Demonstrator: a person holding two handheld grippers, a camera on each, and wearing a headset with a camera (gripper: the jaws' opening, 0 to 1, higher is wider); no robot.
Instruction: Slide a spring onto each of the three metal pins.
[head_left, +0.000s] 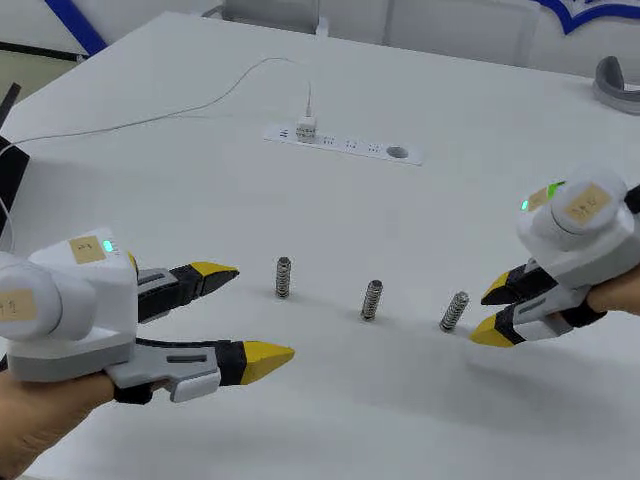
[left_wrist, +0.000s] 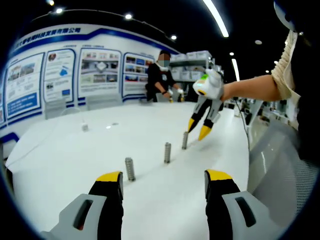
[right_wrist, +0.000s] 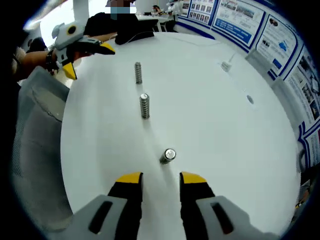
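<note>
Three metal pins stand in a row on the white table, each with a spring around it: the left pin (head_left: 283, 277), the middle pin (head_left: 372, 299) and the right pin (head_left: 455, 310). My left gripper (head_left: 253, 312) hovers open just left of the row, nothing between its yellow-tipped fingers. My right gripper (head_left: 490, 314) sits open close to the right pin, empty. In the right gripper view the nearest pin (right_wrist: 168, 156) stands just ahead of the right gripper (right_wrist: 161, 178). From the left gripper (left_wrist: 164, 176) view the pins (left_wrist: 130, 168) line up toward the right gripper (left_wrist: 197, 129).
A white power strip (head_left: 342, 144) with a plugged charger and cable lies farther back on the table (head_left: 200, 180). A grey object (head_left: 612, 82) rests at the far right corner. A person (left_wrist: 161, 75) stands beyond the table.
</note>
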